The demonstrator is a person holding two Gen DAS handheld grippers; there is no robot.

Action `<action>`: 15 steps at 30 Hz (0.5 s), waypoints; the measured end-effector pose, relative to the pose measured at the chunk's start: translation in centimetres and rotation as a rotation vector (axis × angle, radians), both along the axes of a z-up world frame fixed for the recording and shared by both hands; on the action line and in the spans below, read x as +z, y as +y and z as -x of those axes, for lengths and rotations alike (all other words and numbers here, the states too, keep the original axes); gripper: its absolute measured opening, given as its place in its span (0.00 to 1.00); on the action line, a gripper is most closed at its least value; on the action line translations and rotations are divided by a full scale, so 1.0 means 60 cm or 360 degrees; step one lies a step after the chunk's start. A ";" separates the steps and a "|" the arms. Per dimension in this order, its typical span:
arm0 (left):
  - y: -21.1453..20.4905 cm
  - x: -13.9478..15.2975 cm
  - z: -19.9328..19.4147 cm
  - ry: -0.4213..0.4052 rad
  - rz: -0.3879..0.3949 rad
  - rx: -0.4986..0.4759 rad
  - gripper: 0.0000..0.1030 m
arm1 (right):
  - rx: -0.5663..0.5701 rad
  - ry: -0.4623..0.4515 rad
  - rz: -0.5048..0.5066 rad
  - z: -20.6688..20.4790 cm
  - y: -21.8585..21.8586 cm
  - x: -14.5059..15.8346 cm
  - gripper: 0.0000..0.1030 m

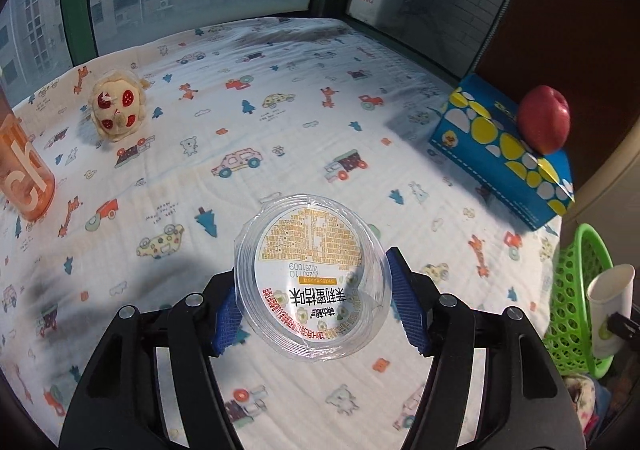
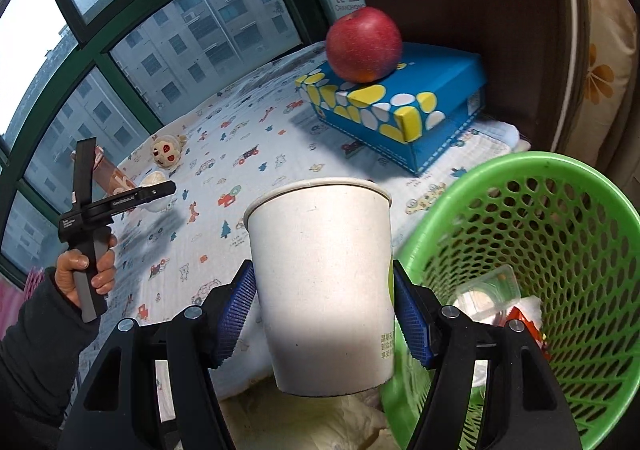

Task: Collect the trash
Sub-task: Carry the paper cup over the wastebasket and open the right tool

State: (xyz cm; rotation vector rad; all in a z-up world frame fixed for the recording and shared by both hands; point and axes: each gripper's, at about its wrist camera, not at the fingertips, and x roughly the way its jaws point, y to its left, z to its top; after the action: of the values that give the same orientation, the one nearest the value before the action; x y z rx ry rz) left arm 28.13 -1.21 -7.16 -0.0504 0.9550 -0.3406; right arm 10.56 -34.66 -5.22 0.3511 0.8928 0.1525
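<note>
Green mesh basket sits just right of our right gripper, which clamps the upright paper cup; our left gripper, farther off, pinches a clear plastic lid above the bedsheet.

Left claw and right claw — both clamped, tilted downward
</note>
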 end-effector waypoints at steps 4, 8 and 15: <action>-0.033 0.022 0.044 -0.0031 0.0019 -0.0053 0.62 | -0.0062 -0.0020 0.0039 0.042 -0.036 0.010 0.62; -0.065 0.038 0.085 -0.0036 0.0056 -0.0106 0.62 | -0.0129 -0.0040 0.0101 0.075 -0.069 0.019 0.62; -0.120 0.050 0.143 -0.0027 0.0117 -0.0195 0.62 | -0.0224 -0.0028 0.0146 0.116 -0.121 0.016 0.62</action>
State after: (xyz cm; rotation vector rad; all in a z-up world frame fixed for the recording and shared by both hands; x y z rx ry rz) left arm 19.57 -8.43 -4.16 -0.0563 0.9305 -0.4887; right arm 3.61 -41.95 -4.27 0.3258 0.8518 -0.0153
